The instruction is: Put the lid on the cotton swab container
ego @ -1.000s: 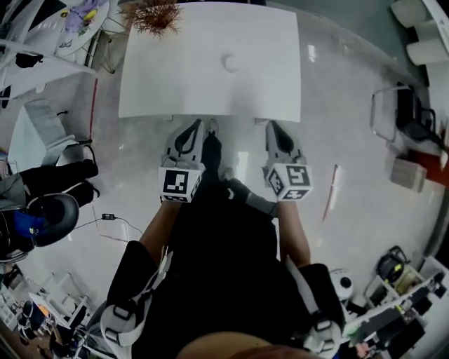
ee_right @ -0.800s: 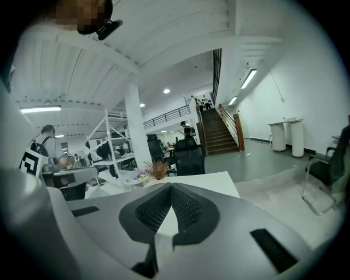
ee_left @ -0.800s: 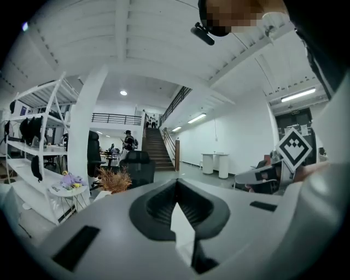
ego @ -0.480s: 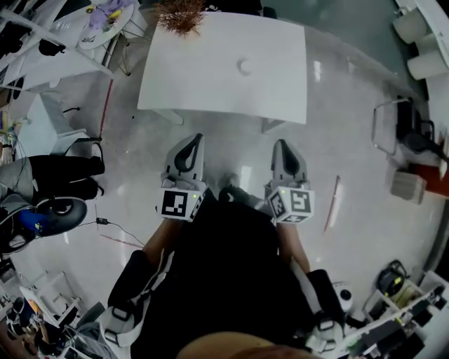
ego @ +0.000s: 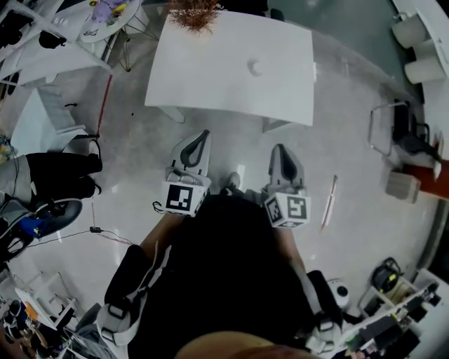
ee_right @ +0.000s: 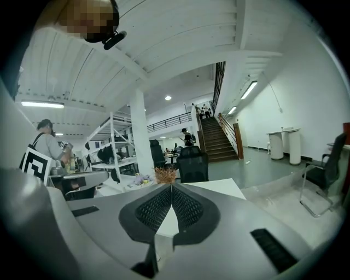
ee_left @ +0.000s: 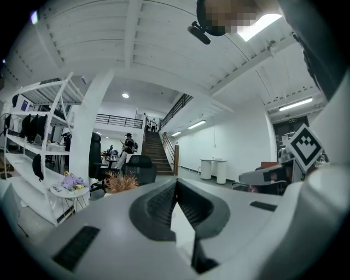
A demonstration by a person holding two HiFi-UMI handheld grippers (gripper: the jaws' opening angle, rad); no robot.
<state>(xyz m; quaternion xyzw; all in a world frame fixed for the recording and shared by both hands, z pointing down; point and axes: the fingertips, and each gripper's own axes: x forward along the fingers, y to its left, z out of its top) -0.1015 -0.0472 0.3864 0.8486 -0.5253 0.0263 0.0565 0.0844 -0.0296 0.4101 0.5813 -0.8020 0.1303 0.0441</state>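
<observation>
A white table (ego: 210,77) stands ahead of me in the head view. A small round pale object (ego: 255,68) lies on it toward the far right; it is too small to tell whether it is the container or the lid. My left gripper (ego: 203,134) and right gripper (ego: 278,148) are held side by side over the floor, short of the table's near edge. Both are shut with nothing between the jaws, as the left gripper view (ee_left: 175,184) and right gripper view (ee_right: 171,187) confirm. The table top (ee_right: 221,188) shows just beyond the right jaws.
A dried brown plant (ego: 193,12) stands at the table's far left corner. A seated person in dark clothes (ego: 59,175) and an office chair (ego: 42,214) are at the left. A metal-framed chair (ego: 400,126) stands at the right, and a thin rod (ego: 328,202) lies on the floor.
The head view has swung, so the table now sits further right and lower in the picture. Both grippers stay shut, side by side, slightly lower in the view.
</observation>
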